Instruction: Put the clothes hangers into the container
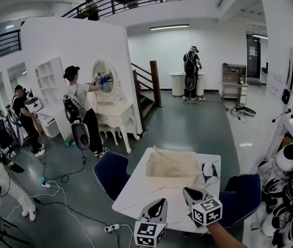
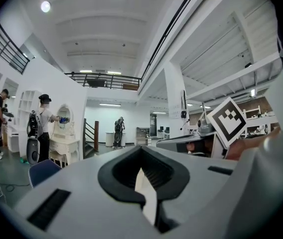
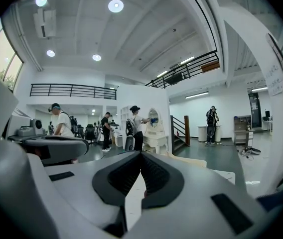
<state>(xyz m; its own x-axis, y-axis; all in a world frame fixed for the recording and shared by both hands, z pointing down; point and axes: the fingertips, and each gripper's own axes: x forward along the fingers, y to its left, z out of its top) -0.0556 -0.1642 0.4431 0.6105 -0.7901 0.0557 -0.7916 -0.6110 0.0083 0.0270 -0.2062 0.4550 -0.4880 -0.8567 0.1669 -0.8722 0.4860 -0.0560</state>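
Now, our left tool (image 1: 158, 205): pressed together, empty.
Our right tool (image 1: 190, 192): pressed together, empty.
Basket (image 1: 169, 182): on tabletop (image 1: 136, 190), at our 12 o'clock.
Clothes hangers (image 1: 209, 170): at basket's 3 o'clock.

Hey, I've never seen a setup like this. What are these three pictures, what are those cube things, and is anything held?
A person holds two clamp tools, the left gripper and right gripper; the marker cubes belong to them. The head view looks down from the person's head. The other two cameras ride on the grippers, looking along their jaws. Both grippers are shut and empty. On the white table sits a beige container, with a dark-and-white bundle beside it, too small to identify.
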